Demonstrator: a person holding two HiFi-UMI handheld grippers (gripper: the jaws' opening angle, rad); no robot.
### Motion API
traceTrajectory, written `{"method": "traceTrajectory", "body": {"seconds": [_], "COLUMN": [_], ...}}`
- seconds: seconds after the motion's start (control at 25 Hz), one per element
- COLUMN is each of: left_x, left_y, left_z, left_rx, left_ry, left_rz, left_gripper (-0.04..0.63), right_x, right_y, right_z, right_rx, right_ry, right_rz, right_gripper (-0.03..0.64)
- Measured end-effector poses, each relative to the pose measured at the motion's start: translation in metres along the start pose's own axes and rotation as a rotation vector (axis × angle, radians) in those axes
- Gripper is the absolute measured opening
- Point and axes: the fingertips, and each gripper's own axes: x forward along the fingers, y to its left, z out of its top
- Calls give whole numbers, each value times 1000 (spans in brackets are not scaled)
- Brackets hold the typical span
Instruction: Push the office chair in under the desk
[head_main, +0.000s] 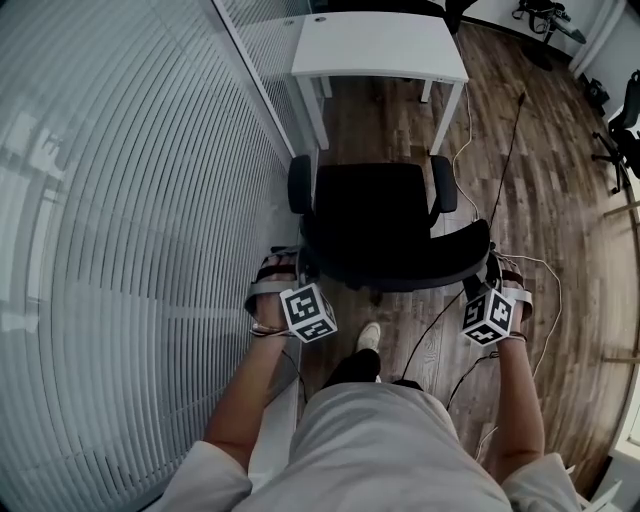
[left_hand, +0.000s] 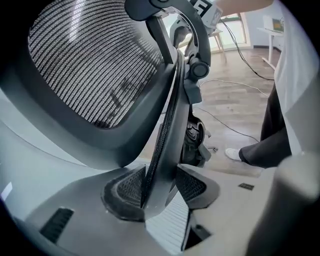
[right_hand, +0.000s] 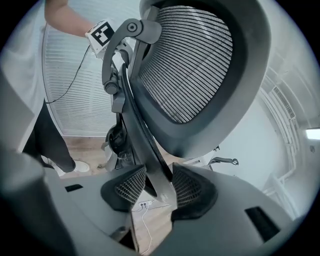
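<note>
The office chair (head_main: 375, 215) stands on the wooden floor (head_main: 545, 190) just short of the white counter (head_main: 380, 45), with its seat facing the counter and none of it under the top yet. Its two armrests (head_main: 299, 183) lie near the counter's front legs. A wall of slatted blinds (head_main: 120, 200) runs close along the chair's left side, and thin cables (head_main: 468, 140) trail over the floor on its right.

The person stands behind the chair, one shoe (head_main: 369, 336) near its base. The left gripper (left_hand: 157, 187) has its jaws set fairly wide and closed on the left rim of the mesh backrest (left_hand: 95, 65), and the rim's edge sits between the ribbed pads (left_hand: 125, 187). The right gripper (right_hand: 159, 186) clamps the opposite rim of the backrest the same way, its pads pressed against either face of the frame.
</note>
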Motion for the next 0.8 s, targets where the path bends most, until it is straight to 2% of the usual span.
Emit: {"method": "traceTrajectory", "body": {"seconds": [0.8], "left_x": [64], "left_y": [70], "left_z": [10], "left_rx": [22], "left_ry": [17], "left_rz": [15], "left_gripper": [196], "right_x": [65], "right_y": [-60], "right_z": [9], "right_rx": [13], "right_ry": [9], "right_rz": [-26], "right_gripper": [175]}}
